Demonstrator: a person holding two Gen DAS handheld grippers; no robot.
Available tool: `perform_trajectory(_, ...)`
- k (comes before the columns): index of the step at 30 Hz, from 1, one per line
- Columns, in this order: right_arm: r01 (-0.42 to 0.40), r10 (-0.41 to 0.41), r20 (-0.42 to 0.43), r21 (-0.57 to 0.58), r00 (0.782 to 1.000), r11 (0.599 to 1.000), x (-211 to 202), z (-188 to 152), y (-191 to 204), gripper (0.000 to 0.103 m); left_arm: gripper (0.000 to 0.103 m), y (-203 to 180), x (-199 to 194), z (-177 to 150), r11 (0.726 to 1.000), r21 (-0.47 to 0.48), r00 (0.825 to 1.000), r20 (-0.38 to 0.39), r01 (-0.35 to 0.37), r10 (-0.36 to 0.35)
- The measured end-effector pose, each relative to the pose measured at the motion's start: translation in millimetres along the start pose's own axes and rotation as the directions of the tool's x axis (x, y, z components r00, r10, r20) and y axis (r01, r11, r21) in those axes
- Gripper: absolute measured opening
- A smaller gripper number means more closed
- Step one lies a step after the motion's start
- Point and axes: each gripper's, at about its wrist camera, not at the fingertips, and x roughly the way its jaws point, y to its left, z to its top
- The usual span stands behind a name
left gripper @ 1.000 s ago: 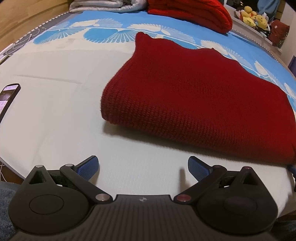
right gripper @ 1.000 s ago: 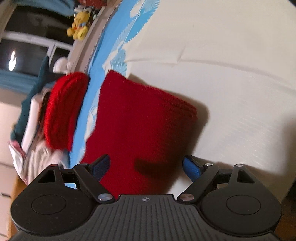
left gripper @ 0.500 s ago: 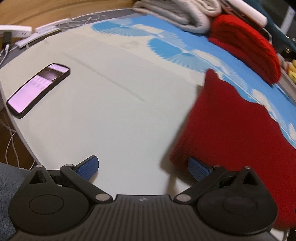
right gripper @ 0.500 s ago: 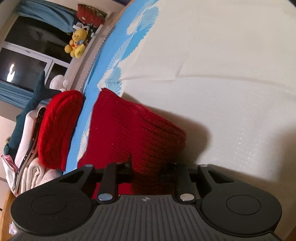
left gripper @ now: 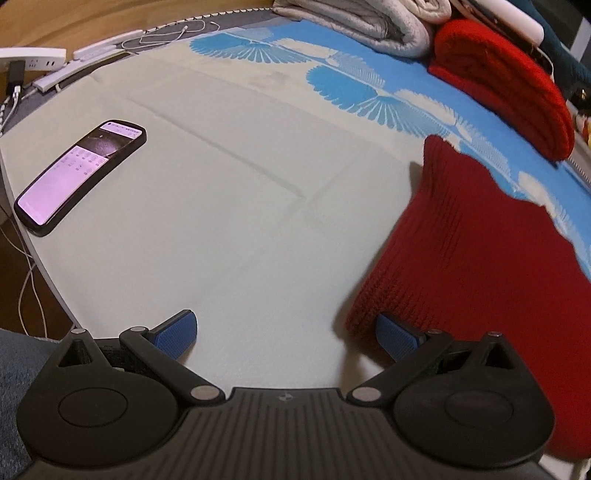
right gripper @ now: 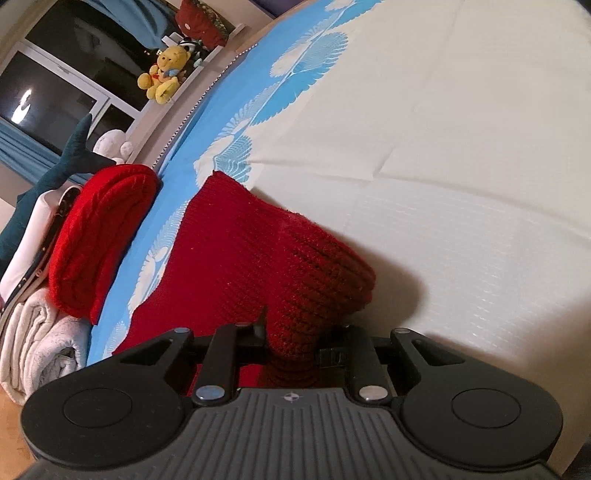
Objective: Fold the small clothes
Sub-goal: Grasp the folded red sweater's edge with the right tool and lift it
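A folded dark red knit garment (left gripper: 472, 266) lies on the pale bed cover, at the right of the left wrist view. My left gripper (left gripper: 286, 332) is open and empty; its right blue pad (left gripper: 397, 336) sits at the garment's near left corner. In the right wrist view my right gripper (right gripper: 291, 343) is shut on the near edge of the red knit garment (right gripper: 258, 258), which bunches up between the fingers and lifts slightly off the cover.
A lit phone (left gripper: 79, 177) lies at the left edge of the bed. A second folded red knit (left gripper: 506, 81) (right gripper: 99, 236) and grey-white towels (left gripper: 362, 22) (right gripper: 40, 336) sit at the far side. Power strips and cables (left gripper: 33, 62) run along the far left. Plush toys (right gripper: 162, 74) stand by the window.
My right gripper closed on the garment's edge and has pulled it up a little. My left gripper swung left, so the garment moved to the right of its view; it stays open.
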Motion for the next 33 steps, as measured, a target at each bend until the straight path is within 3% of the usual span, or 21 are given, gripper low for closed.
perform_trajectory(5,0.031,-0.026,0.052,-0.104,0.998,0.994,-10,-3,23,0.019,0.103,10,3,5,0.999,-0.010,0.999,-0.032,0.038,-0.038)
perform_trajectory(10,0.106,-0.092,0.075,-0.205,0.993,0.973,-12,-4,45,0.019,0.103,45,-7,23,0.989,-0.127,0.996,-0.032,0.074,-0.079)
perform_trajectory(14,0.163,-0.138,0.109,-0.269,0.984,0.949,-14,-6,64,0.017,0.103,74,-8,40,0.980,-0.199,1.000,-0.011,0.025,-0.027)
perform_trajectory(16,0.174,-0.115,0.174,-0.378,0.978,0.909,-22,-15,89,0.017,0.103,81,-5,42,0.977,-0.215,0.999,-0.034,0.018,-0.026)
perform_trajectory(18,0.169,-0.026,0.255,-0.557,0.967,0.813,-35,-40,132,0.016,0.103,83,-2,42,0.975,-0.219,0.996,-0.065,0.041,-0.056)
perform_trajectory(20,0.135,0.104,0.279,-0.716,0.955,0.685,-49,-76,176,0.016,0.103,82,-3,43,0.976,-0.210,0.995,-0.072,0.052,-0.068)
perform_trajectory(22,0.069,0.232,0.233,-0.830,0.944,0.554,-61,-118,211,0.016,0.103,82,-6,44,0.977,-0.208,0.996,-0.056,0.055,-0.068)
perform_trajectory(25,-0.062,0.374,0.058,-0.951,0.926,0.301,-73,-191,240,0.016,0.103,85,-7,44,0.974,-0.221,0.997,-0.041,0.048,-0.058)
perform_trajectory(27,-0.147,0.390,-0.092,-0.983,0.916,0.113,-71,-239,245,0.017,0.103,87,-6,43,0.972,-0.230,0.998,-0.046,0.039,-0.051)
perform_trajectory(29,-0.230,0.342,-0.217,-0.973,0.914,-0.004,-59,-281,240,0.017,0.103,88,-4,42,0.972,-0.231,0.998,-0.055,0.029,-0.042)
perform_trajectory(31,-0.301,0.243,-0.312,-0.950,0.918,-0.082,-41,-314,231,0.018,0.103,87,-2,40,0.974,-0.226,0.998,-0.061,0.019,-0.033)
perform_trajectory(33,-0.278,0.225,-0.296,-0.955,0.928,-0.108,-33,-334,220,0.022,0.103,87,-1,39,0.976,-0.219,0.998,-0.064,0.013,-0.028)
